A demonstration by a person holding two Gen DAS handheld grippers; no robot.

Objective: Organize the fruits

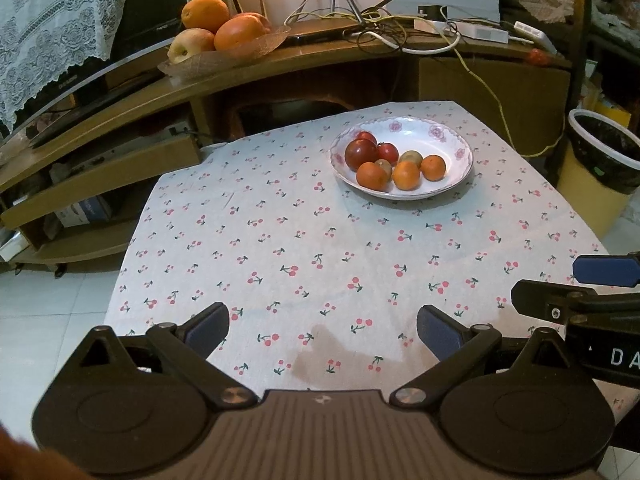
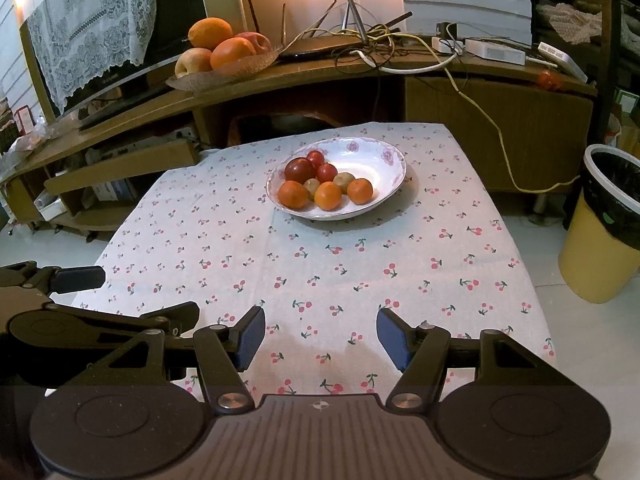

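Fruit all piled in the white floral plate [image 2: 394, 168], toward the far edge of the table [image 2: 460, 264], a bit right of centre in the left wrist view. Three oranges [image 2: 328, 196] along the near rim, two brownish kiwis [image 2: 344, 182] behind, dark red plum-like fruit [image 2: 299, 170] and two small red ones [image 2: 327, 172] at the far left of the pile. Most pieces touching neighbours. Already grouped by kind in one plate, so fits either sorted or awaiting sorting; can't settle which.

Handling, judged: small, light, round, prone to rolling. Oranges firm with grippy peel, best pinched across the widest part. Red ones smooth, probably softer, need gentle squeeze. Kiwis wedged mid-pile, tight access until neighbours shift. Plate ceramic, likely heavy and fragile, rim slick; may slide on cloth.

Left gripper [image 1: 323, 330] spread wide, holding nothing, over near edge. Right gripper [image 2: 321, 336] also spread wide, holding nothing, just beside it.

Cherry-print cloth bare between near edge and plate, ample room. Far edge close behind plate, wooden shelf [image 2: 304, 76] beyond with another fruit dish [image 2: 192, 80]. Yellow bin [image 2: 600, 240] off the right edge.
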